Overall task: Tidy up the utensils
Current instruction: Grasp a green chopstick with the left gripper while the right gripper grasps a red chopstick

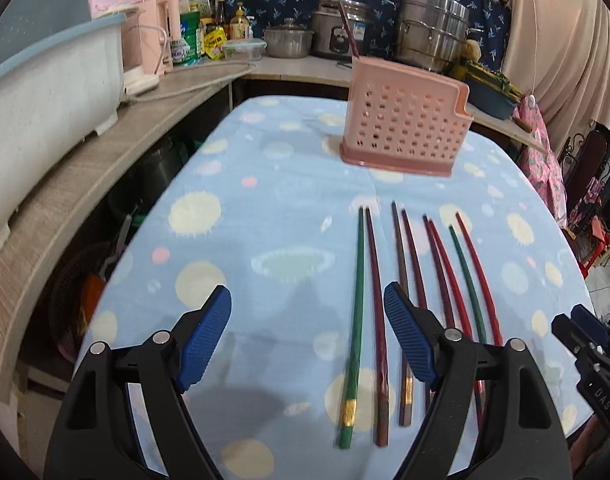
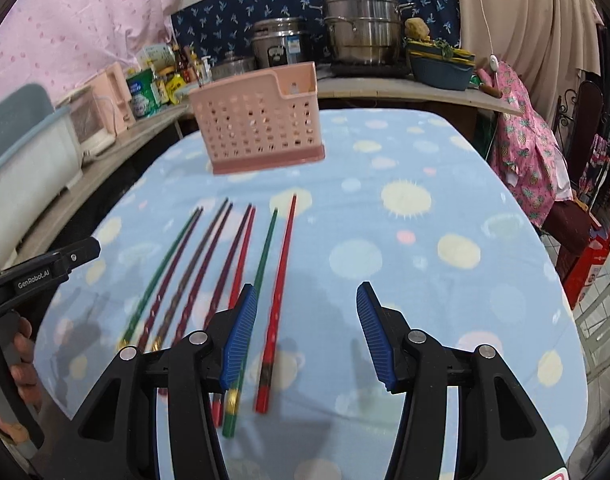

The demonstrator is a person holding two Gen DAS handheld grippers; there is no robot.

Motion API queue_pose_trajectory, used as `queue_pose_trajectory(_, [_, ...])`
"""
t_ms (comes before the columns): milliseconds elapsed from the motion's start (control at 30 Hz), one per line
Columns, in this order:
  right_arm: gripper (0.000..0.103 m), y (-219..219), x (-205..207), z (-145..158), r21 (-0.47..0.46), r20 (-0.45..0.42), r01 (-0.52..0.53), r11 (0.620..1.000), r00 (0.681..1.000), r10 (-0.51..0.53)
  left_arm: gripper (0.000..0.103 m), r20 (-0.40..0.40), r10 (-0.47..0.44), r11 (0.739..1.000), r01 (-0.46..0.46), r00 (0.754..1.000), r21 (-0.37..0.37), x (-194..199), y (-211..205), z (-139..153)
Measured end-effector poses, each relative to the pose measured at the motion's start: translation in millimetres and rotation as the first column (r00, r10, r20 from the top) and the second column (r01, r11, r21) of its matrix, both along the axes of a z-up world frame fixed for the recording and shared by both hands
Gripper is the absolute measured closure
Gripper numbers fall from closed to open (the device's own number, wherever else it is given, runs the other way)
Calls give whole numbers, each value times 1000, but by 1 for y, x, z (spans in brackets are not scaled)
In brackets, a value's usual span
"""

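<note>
Left gripper point(image 1: 307, 320) wide apart, empty; right gripper point(image 2: 307, 312) parted, empty; chopsticks point(image 1: 409, 280) lower centre; pink basket point(image 1: 405, 132) upper centre.

"GenRobot.AI" on the left gripper point(image 2: 45, 272), "DAS" on the right gripper point(image 1: 585, 344)

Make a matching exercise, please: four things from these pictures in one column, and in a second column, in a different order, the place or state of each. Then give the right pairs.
Things:
1. pink holder
2. chopsticks
3. left gripper
4. steel pots

Place or state:
A. lying side by side on the tablecloth
B. on the counter behind the table
C. standing upright at the far end of the table
D. fingers apart, nothing between the pads

Pairs: 1-C, 2-A, 3-D, 4-B
</note>
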State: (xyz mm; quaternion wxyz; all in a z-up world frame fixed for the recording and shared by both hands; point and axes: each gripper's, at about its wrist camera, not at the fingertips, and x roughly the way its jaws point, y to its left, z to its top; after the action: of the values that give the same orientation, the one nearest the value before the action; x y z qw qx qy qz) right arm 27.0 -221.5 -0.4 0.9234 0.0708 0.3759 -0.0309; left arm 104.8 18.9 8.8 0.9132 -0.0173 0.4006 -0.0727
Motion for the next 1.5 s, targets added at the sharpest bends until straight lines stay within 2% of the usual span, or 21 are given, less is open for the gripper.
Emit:
queue_pose_trajectory(100, [52,8,-8,-11,-18,-19,-13,1000,1000,13,28,-15,6,1000,-6,1000,6,-10,0,-11])
queue_pose_trajectory(400, [52,18,-14,-32,30,-64,-14,999,998,16,28,-33,1,998,2,999,70,-35,-6,-34])
queue_pose_trajectory(500, [55,20,-14,-37,40,-74,-14,999,997,17,28,-47,-6,997,10,999,71,-40,-8,-40])
queue_pose_trajectory(867, [80,26,-13,-46,47,-99,-27,999,995,31,28,-69,-14,997,19,998,73,-46,-7,-51])
queue_pose_trajectory(967, [84,27,-13,-48,44,-102,-27,999,994,31,29,-77,-12,997,18,997,77,-46,-7,-55])
queue_pose_trajectory(1333, [87,30,-12,-50,15,-93,-34,999,995,35,46,-89,-20,996,27,996,82,-45,-9,-61])
queue_pose_trajectory(1433, [89,29,-12,-50,13,-90,-33,999,995,34,55,-90,-27,996,34,996,80,-46,-10,-60])
queue_pose_trajectory(1500, [90,27,-12,-50,16,-89,-30,999,996,31,66,-91,-34,996,41,995,77,-46,-10,-59])
